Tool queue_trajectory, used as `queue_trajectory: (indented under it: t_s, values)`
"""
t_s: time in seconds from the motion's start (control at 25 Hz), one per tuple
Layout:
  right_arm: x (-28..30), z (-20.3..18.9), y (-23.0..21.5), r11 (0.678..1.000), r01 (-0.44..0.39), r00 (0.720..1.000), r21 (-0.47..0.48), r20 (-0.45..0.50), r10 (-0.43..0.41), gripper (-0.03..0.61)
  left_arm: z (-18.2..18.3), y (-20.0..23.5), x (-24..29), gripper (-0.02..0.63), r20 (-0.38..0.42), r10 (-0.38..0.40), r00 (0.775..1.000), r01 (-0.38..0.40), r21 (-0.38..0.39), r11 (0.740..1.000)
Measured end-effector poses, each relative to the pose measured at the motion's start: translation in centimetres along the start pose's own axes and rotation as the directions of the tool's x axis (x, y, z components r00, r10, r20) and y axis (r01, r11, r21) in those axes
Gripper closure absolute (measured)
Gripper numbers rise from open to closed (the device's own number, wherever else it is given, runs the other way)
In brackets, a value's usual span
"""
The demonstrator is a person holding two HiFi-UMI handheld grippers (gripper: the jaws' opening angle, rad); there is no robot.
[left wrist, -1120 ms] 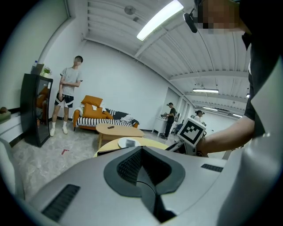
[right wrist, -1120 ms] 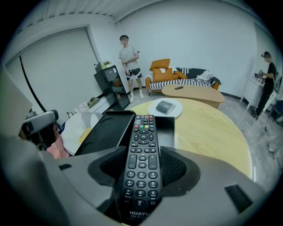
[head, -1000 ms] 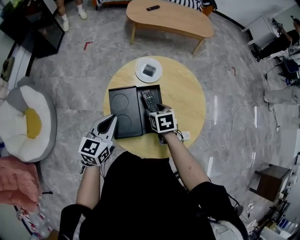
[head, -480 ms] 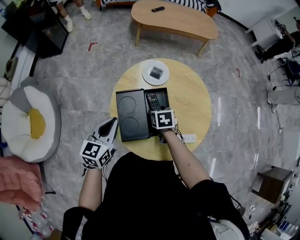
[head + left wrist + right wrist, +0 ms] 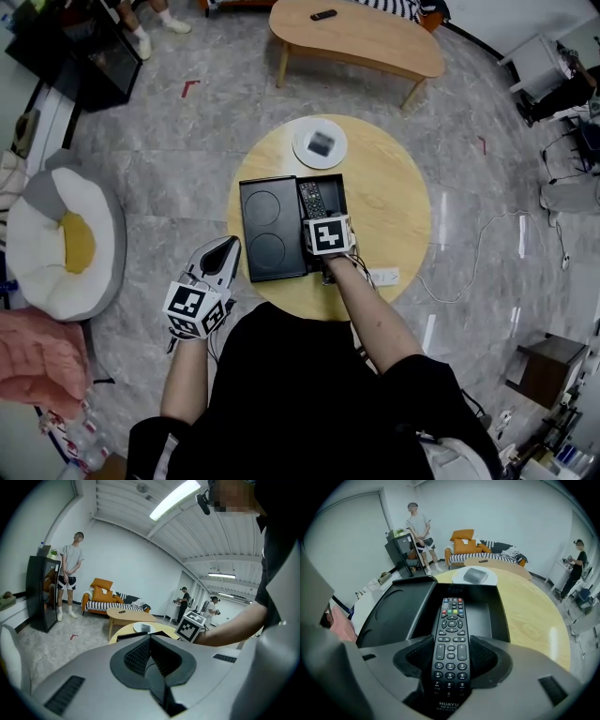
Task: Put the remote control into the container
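Observation:
A black remote control (image 5: 312, 199) (image 5: 450, 639) with coloured buttons points away from me, its rear half between the pads of my right gripper (image 5: 317, 216) (image 5: 450, 657), which is shut on it. Its front half lies over the open compartment of the black container (image 5: 341, 195) (image 5: 500, 616), and whether it touches the bottom I cannot tell. The container's flat black lid (image 5: 267, 230), marked with two circles, lies beside it on the left. My left gripper (image 5: 226, 251) (image 5: 150, 641) hangs off the table's left edge, shut and holding nothing.
The round wooden table (image 5: 394, 211) also carries a white plate (image 5: 320, 143) with a grey object and a small white block (image 5: 384, 277) near the front edge. A wooden coffee table (image 5: 361, 37) stands farther off, a white cushion seat (image 5: 61, 244) at left. A person (image 5: 419, 529) stands by a black cabinet.
The right gripper has brought the remote from a slant across the container's left edge to lie straight along the open compartment. The left gripper has stayed where it was.

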State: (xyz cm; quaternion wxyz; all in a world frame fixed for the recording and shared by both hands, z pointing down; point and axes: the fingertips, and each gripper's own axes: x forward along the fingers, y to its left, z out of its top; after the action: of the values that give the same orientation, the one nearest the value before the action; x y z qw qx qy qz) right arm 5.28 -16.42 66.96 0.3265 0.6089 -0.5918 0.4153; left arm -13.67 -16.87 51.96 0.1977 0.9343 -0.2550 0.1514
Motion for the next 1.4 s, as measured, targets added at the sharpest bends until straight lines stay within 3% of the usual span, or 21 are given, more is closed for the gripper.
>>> queue_trajectory:
  t_s: [0.28, 0.56, 0.84, 1.16, 1.4]
  values:
    - [0.5, -0.5, -0.3, 1.0, 0.026, 0.999, 0.001, -0.034, -0.026, 0.329, -0.7, 0.6, -0.9, 0.607, -0.014, 0.026, 1.0, -0.027, -0.01, 1.0]
    - [0.8, -0.7, 0.1, 0.998, -0.02, 1.0, 0.06, -0.01, 0.021, 0.328, -0.8, 0.5, -0.9, 0.606, -0.019, 0.029, 0.999, -0.029, -0.011, 1.0]
    - [-0.5, -1.0, 0.4, 0.999, -0.03, 0.999, 0.044, -0.017, 0.03, 0.328, -0.7, -0.2, -0.4, 0.607, -0.014, 0.023, 1.0, -0.023, -0.008, 1.0]
    - [-5.1, 1.3, 0.0, 0.995, -0.097, 0.986, 0.005, 0.14, 0.095, 0.329, -0.1, -2.0, 1.2, 0.606, 0.001, 0.004, 1.0, -0.004, 0.021, 1.0]
    - [-10.2, 2.3, -2.2, 0.979, -0.204, 0.927, -0.011, 0.319, 0.197, 0.33, 0.7, -4.9, 2.8, 0.606, -0.002, -0.02, 1.0, 0.02, 0.057, 0.998]
